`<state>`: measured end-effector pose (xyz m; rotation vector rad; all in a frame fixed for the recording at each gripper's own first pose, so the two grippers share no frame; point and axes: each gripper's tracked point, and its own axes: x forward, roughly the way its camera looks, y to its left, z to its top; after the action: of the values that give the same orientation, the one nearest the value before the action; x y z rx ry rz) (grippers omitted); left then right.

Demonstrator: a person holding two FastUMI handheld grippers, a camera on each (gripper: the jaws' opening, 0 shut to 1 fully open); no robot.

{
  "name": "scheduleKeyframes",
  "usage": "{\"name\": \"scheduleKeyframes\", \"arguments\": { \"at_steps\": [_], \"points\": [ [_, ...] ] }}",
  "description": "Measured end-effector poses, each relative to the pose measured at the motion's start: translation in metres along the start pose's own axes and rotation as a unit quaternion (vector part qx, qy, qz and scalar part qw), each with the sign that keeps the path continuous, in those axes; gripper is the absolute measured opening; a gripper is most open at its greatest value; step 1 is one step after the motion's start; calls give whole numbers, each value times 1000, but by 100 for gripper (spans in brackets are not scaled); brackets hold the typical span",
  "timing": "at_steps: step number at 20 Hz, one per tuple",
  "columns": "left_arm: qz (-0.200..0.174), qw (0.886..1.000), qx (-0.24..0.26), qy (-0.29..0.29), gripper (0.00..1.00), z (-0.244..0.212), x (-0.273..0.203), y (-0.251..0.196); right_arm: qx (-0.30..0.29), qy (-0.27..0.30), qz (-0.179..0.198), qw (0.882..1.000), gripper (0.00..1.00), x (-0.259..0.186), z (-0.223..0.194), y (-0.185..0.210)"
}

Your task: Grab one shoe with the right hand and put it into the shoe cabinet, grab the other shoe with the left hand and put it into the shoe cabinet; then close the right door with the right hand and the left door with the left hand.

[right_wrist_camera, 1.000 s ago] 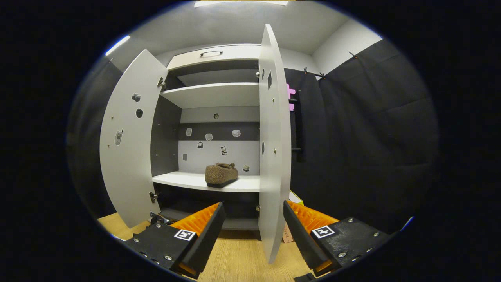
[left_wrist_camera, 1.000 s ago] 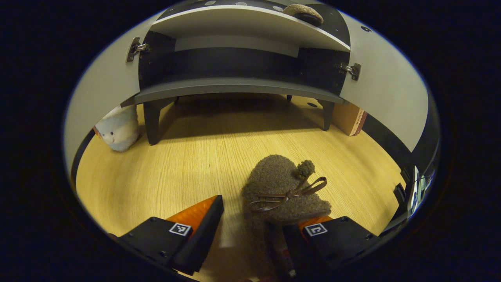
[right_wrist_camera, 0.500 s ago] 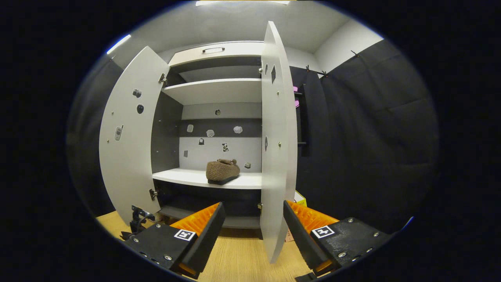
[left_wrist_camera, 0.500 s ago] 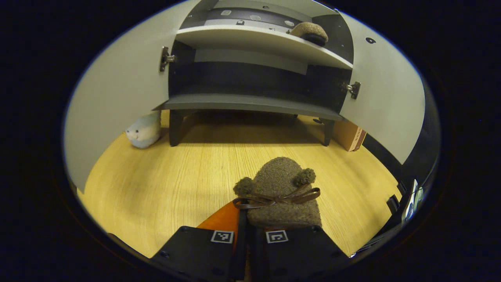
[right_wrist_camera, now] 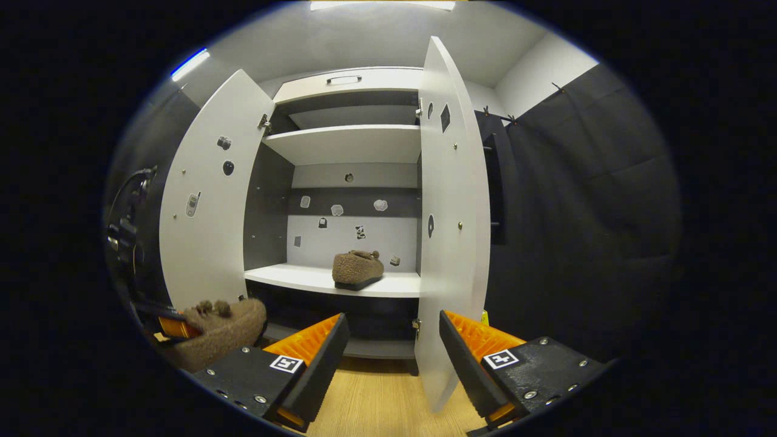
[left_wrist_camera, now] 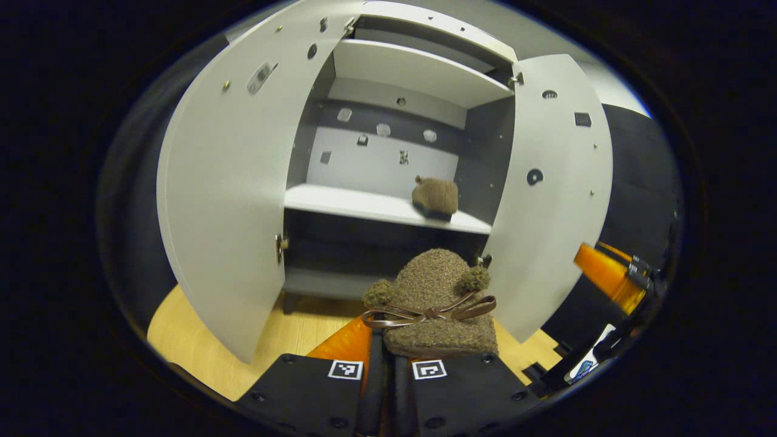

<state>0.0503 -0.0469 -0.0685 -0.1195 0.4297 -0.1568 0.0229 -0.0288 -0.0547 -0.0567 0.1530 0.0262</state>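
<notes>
My left gripper (left_wrist_camera: 382, 358) is shut on the heel of a fuzzy brown shoe (left_wrist_camera: 434, 303) with a ribbon bow, held up in the air facing the open shoe cabinet (left_wrist_camera: 388, 206). From the right gripper view this held shoe (right_wrist_camera: 221, 331) hangs at the lower left. The other brown shoe (left_wrist_camera: 435, 197) (right_wrist_camera: 357, 269) rests on the cabinet's white middle shelf, toward the right. Both doors stand open: the left door (left_wrist_camera: 234, 182) (right_wrist_camera: 209, 200) and the right door (left_wrist_camera: 549, 188) (right_wrist_camera: 452, 243). My right gripper (right_wrist_camera: 388, 346) is open and holds nothing, low in front of the right door's edge.
Light wood floor (right_wrist_camera: 376, 400) lies under the cabinet. Black cloth wall (right_wrist_camera: 576, 212) runs to the right of the cabinet. A higher white shelf (right_wrist_camera: 346, 142) sits above the middle one. The other gripper's orange finger (left_wrist_camera: 607, 276) shows at the right of the left gripper view.
My left gripper closed on the shoe on the floor, then lifted it and tilted up toward the cabinet. The right gripper drifted slightly, staying open.
</notes>
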Motion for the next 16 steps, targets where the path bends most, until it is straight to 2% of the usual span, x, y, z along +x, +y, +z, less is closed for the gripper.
{"name": "scheduleKeyframes", "arguments": {
  "at_steps": [2, 6, 9, 16],
  "points": [
    [5, 1000, 22, -14, 16, 58, 25, -2, -5, -2, -2, 1000, 92, -5, 0, -3],
    [26, 998, 47, -40, 16, 131, 94, 6, 1, 1, -11, 1000, 92, -13, 0, -10],
    [32, 999, 17, -19, 15, 152, 162, 22, -8, 4, -29, 1000, 92, -20, -1, -23],
    [86, 995, 3, 53, 16, 153, 305, 67, 2, 11, -73, 997, 92, -29, -1, -57]
  ]
}}
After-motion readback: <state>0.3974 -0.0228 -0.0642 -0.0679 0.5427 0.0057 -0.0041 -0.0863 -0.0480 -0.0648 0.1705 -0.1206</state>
